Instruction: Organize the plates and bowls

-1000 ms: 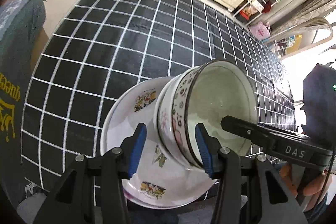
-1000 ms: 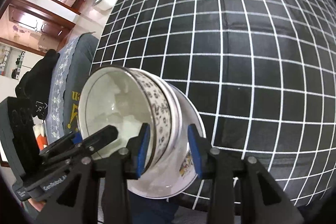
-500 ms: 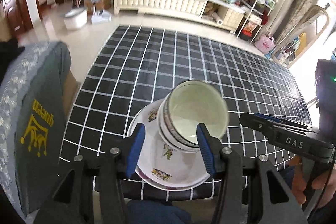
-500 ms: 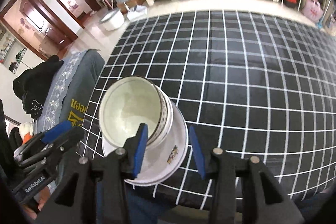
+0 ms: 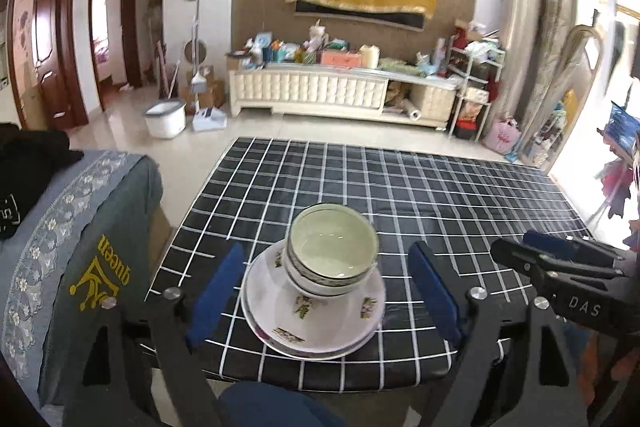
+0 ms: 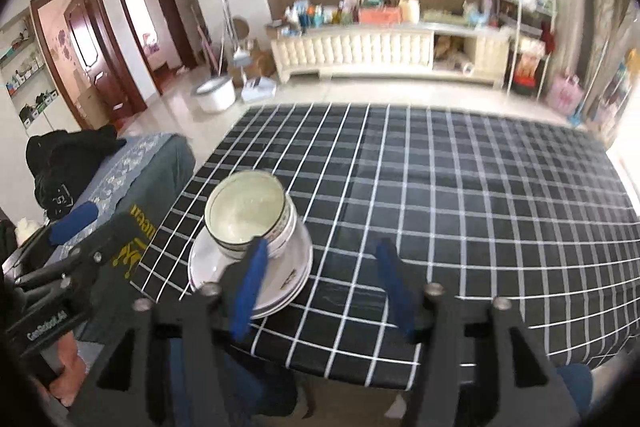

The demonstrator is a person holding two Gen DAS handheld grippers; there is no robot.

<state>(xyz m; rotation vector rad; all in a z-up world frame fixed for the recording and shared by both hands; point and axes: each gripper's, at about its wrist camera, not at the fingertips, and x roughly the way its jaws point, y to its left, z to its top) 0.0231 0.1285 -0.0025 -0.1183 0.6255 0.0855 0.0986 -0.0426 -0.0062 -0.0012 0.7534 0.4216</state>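
Stacked bowls [image 5: 333, 251] with dark patterned rims sit nested on stacked white flowered plates [image 5: 316, 315] near the front left corner of the black checked table [image 5: 440, 195]. The stack also shows in the right wrist view, bowls [image 6: 248, 215] on plates [image 6: 288, 267]. My left gripper [image 5: 324, 295] is open and empty, pulled back above the table's front edge, its blue pads either side of the stack. My right gripper [image 6: 320, 287] is open and empty, to the right of the stack. Each gripper shows in the other's view: the right [image 5: 560, 267], the left [image 6: 72, 227].
A chair draped with a grey cloth [image 5: 80, 247] stands at the table's left side, dark clothing [image 6: 68, 163] on it. A white cabinet [image 5: 344, 95] with clutter, a bucket [image 5: 165, 117] and shelves [image 5: 476, 87] stand on the floor beyond the table.
Both grippers have opened wide and drawn back and up from the stack of bowls and plates, which stays on the table. The views have tilted up onto the room.
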